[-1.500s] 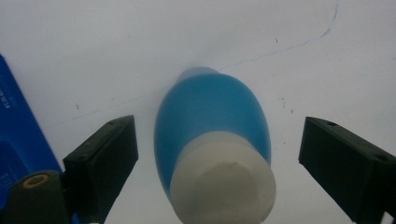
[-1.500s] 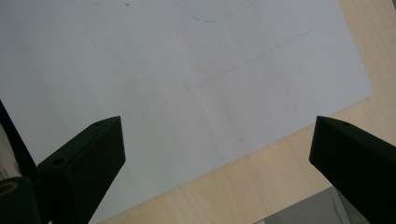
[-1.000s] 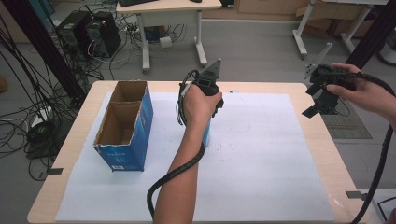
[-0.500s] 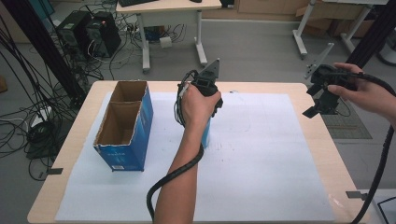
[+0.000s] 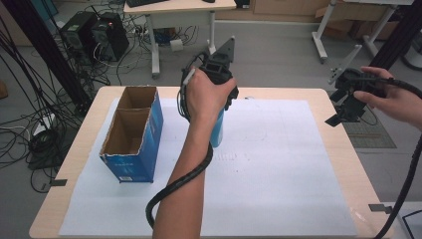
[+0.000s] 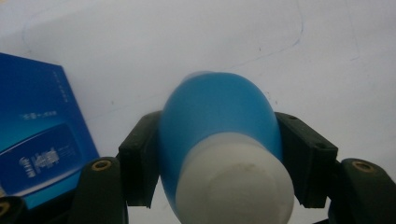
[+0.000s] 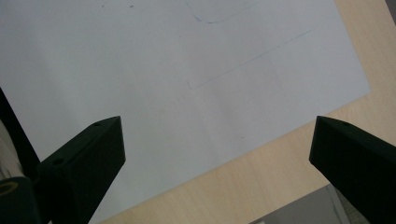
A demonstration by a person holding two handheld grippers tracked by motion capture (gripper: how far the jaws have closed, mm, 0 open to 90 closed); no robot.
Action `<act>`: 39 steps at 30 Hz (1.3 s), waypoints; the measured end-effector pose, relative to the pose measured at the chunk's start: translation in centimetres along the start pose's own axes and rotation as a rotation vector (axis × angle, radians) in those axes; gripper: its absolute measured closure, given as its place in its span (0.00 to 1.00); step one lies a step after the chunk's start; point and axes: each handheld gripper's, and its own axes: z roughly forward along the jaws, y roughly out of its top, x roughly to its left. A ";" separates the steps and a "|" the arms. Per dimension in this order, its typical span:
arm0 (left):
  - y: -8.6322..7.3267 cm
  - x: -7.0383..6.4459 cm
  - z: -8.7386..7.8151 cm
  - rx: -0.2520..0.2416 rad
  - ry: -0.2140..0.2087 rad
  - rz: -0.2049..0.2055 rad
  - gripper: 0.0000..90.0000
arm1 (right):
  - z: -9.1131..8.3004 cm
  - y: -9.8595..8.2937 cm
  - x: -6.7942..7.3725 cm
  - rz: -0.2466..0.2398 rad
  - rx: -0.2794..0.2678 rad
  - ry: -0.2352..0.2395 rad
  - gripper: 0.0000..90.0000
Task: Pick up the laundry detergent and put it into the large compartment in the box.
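Floor: grey, smooth, with tangled black cables [image 5: 30,124] at the left.
Table: light wooden top [image 5: 343,164] under a white paper sheet [image 5: 278,169].
Far furniture: white-legged desk [image 5: 179,7]; second white frame [image 5: 343,25] at the right.
Equipment: black computer towers [image 5: 97,35] beside the desk.
Light: even, indoor.

blue box [image 6: 37,140] | white print on side | too blurred to read

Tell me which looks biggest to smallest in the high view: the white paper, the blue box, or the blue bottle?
1. White paper, covering most of the table.
2. Blue box.
3. Blue bottle, smallest, though the hand and left gripper hide much of it.
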 end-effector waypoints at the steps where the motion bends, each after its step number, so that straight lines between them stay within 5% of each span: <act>1: -0.2 0.1 -0.7 -0.005 0.000 -0.002 0.42 | 0.0 0.0 0.0 0.000 0.000 0.000 0.04; 12: -2.4 1.9 -9.3 -0.055 0.004 -0.022 0.42 | 0.3 1.6 0.6 -0.028 0.014 0.006 0.04; 18: -3.3 3.0 -12.1 -0.089 0.020 -0.045 0.42 | 0.0 2.1 1.0 -0.036 0.006 0.002 0.04; 31: -5.3 6.8 -17.1 -0.122 0.067 -0.131 0.42 | -0.3 3.1 1.2 -0.038 0.030 -0.008 0.04; 39: -7.5 9.5 -18.6 -0.145 0.089 -0.207 0.42 | -0.2 3.7 1.3 -0.047 0.036 -0.008 0.04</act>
